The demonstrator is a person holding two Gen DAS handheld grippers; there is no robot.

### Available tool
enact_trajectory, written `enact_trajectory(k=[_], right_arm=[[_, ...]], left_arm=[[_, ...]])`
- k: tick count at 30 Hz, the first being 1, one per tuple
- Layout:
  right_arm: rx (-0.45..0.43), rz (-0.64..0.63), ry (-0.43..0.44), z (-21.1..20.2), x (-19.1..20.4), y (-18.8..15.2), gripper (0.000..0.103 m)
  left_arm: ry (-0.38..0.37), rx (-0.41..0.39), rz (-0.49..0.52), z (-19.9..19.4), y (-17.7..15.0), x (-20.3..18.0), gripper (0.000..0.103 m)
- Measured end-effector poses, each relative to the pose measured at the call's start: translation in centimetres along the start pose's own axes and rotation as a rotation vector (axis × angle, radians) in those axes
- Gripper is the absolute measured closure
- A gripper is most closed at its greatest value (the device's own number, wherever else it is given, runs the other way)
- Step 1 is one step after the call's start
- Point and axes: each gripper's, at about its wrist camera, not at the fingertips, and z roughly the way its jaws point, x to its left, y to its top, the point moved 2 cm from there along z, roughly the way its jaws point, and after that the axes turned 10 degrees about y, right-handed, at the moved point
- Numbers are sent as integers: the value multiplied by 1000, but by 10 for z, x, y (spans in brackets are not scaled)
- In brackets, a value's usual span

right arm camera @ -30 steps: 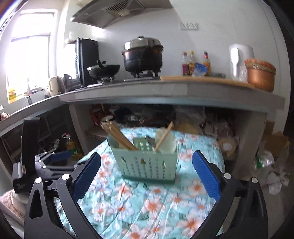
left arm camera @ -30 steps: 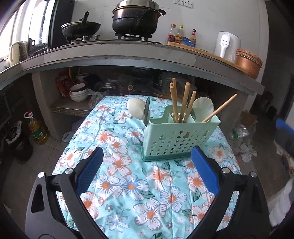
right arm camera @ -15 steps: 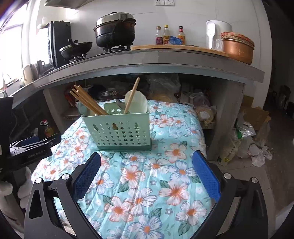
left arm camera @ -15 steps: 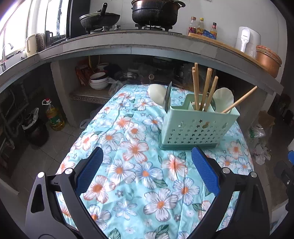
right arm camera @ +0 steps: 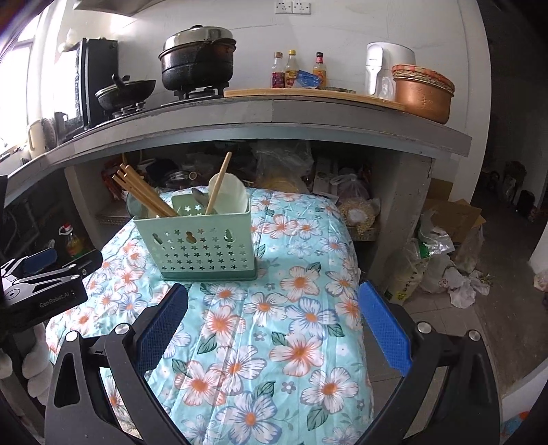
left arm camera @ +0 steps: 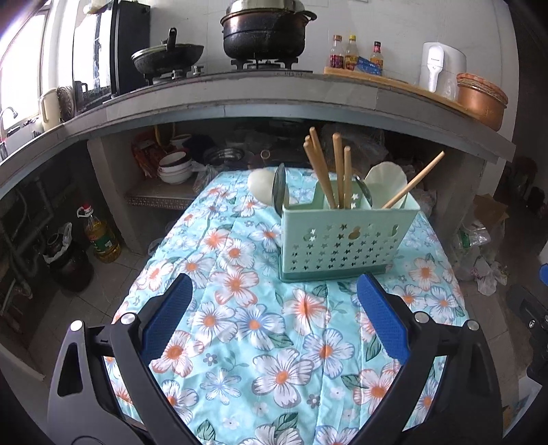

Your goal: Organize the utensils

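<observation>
One pale green utensil basket, upright near the middle of the table, on a floral cloth. Five wooden chopsticks standing in it: four bunched in the left compartment, one leaning rightward out of the right compartment. Two pale spoons: one in the right compartment, another just behind the basket's left end, beside a dark metal utensil against that end. Left claw spread wide, gripping nothing, above the cloth in front of the basket. Right claw likewise wide apart and holding nothing, near the basket's front and apart from it. Beyond, a concrete counter carrying two black pots, three sauce bottles, one white kettle and one copper bowl. Under the counter, a stack of bowls; on the floor, one oil bottle.
</observation>
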Motion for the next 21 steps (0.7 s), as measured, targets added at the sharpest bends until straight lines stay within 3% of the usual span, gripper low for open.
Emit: enact_trajectory(k=[21], right_arm=[[-11,21,-3,-7,-5,0,6]], left_arm=[[-12,-30,18,-11,8,-13,10]])
